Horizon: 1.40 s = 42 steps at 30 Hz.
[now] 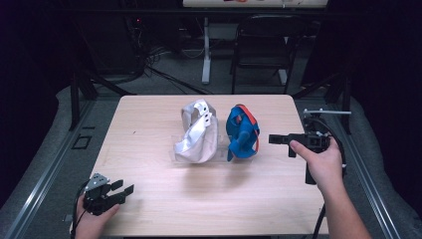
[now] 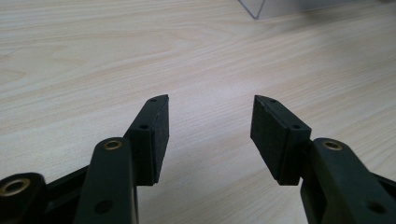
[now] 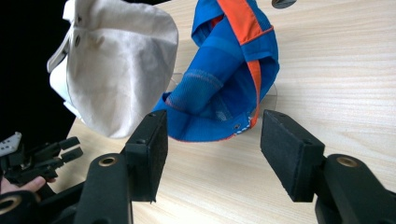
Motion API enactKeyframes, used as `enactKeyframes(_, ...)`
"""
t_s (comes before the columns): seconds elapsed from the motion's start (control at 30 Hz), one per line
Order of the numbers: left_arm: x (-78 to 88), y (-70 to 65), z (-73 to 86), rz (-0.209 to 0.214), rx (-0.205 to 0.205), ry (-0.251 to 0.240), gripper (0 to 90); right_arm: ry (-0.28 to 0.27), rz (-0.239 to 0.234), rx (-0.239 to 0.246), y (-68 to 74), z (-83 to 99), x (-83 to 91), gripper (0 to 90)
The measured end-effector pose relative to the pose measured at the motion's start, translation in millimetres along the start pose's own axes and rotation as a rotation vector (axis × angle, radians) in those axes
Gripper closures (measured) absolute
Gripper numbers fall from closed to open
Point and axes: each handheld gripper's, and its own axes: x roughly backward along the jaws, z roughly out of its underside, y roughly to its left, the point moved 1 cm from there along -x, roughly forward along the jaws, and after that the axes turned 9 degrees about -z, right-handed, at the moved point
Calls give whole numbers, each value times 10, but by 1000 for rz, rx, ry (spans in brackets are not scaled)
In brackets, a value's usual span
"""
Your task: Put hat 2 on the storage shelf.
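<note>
Two caps stand side by side on a clear plastic stand (image 1: 175, 149) in the middle of the wooden table (image 1: 149, 199). The left one is a white cap (image 1: 198, 133) (image 3: 121, 70); the right one is a blue cap (image 1: 243, 132) (image 3: 224, 65) with an orange stripe. My right gripper (image 1: 272, 139) (image 3: 212, 140) is held level just right of the blue cap, pointing at it, jaws open and apart from the fabric. My left gripper (image 1: 125, 188) (image 2: 210, 123) (image 3: 70, 147) rests low at the table's front left corner, open, with bare wood between its pads.
A corner of the clear stand (image 2: 261, 7) shows far ahead of the left gripper. Behind the table are a black folding chair (image 1: 263, 40), a white post (image 1: 206, 50) and floor cables (image 1: 164, 74). Grey floor borders the table on both sides.
</note>
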Motion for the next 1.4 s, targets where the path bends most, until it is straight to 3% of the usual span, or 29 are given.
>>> enactKeyframes(0.2, -25, 16, -21, 1, 18, -8, 474, -27, 16, 23, -25, 222, -48, 417)
enactKeyframes(0.57, -136, -80, -118, 36, -15, -7, 474, -39, 54, 43, -191, 696, -179, 434)
enactKeyframes(0.8, -177, -119, -142, 45, -28, -7, 474, 4, 62, 40, -401, 1078, -379, 476)
enactKeyframes(0.9, -176, -119, -138, 48, -31, 2, 475, 7, 74, 75, -454, 1245, -452, 509)
enactKeyframes(1.0, -181, -123, -124, 44, -22, -7, 475, -25, 59, 98, -503, 1348, -484, 531)
enactKeyframes(1.1, -178, -125, -121, 44, -24, -5, 475, -49, 82, 125, -564, 1417, -521, 538)
enactKeyframes(1.23, -175, -128, -117, 45, -24, -4, 475, -75, 68, 113, -646, 1478, -565, 518)
enactKeyframes(1.4, -181, -130, -109, 48, -27, 1, 475, -55, 45, 100, -677, 1518, -631, 515)
